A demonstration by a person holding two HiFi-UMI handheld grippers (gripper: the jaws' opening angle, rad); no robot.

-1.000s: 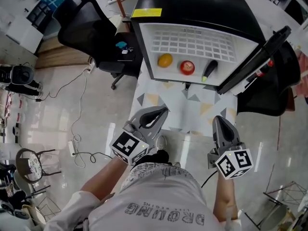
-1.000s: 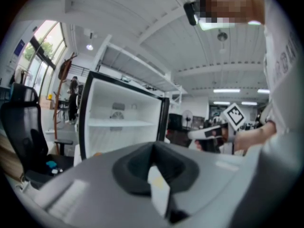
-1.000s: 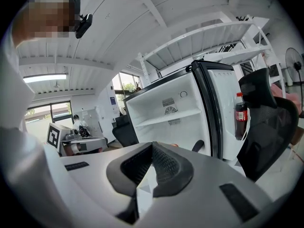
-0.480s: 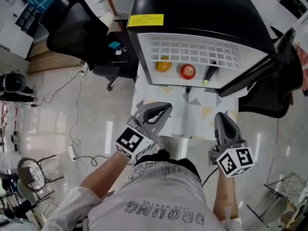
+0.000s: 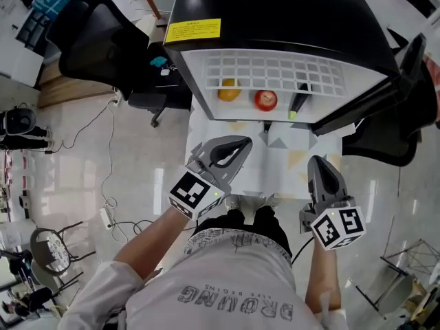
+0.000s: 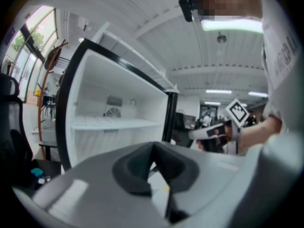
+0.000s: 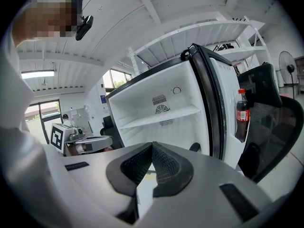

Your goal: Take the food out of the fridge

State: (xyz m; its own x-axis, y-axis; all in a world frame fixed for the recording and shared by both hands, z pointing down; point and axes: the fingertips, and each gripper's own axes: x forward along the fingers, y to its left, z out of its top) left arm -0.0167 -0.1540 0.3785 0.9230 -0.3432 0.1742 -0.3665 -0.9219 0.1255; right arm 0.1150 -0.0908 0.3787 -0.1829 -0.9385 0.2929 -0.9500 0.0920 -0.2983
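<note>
The black fridge [image 5: 275, 12] stands open in the head view, with its door [image 5: 385, 91] swung out to the right. On its lower floor, under a white wire shelf [image 5: 275, 71], lie an orange [image 5: 229, 93], a red round fruit [image 5: 266, 100] and a dark long vegetable [image 5: 298, 102]. My left gripper [image 5: 242, 143] is shut and empty, a short way in front of the opening. My right gripper [image 5: 317, 162] is also shut and empty, a bit further back. The gripper views show the jaws of the left gripper [image 6: 153, 146] and the right gripper [image 7: 152, 145] closed before the white interior.
A patterned mat [image 5: 289, 157] lies on the floor before the fridge. A cola bottle [image 7: 242, 113] stands in the door rack. Black office chairs stand to the left [image 5: 96, 40] and behind the door on the right [image 5: 385, 143]. Cables [image 5: 110, 184] run across the floor at left.
Both grippers and the person have come closer to the open fridge, which now fills more of the head view. Both stay shut and empty.
</note>
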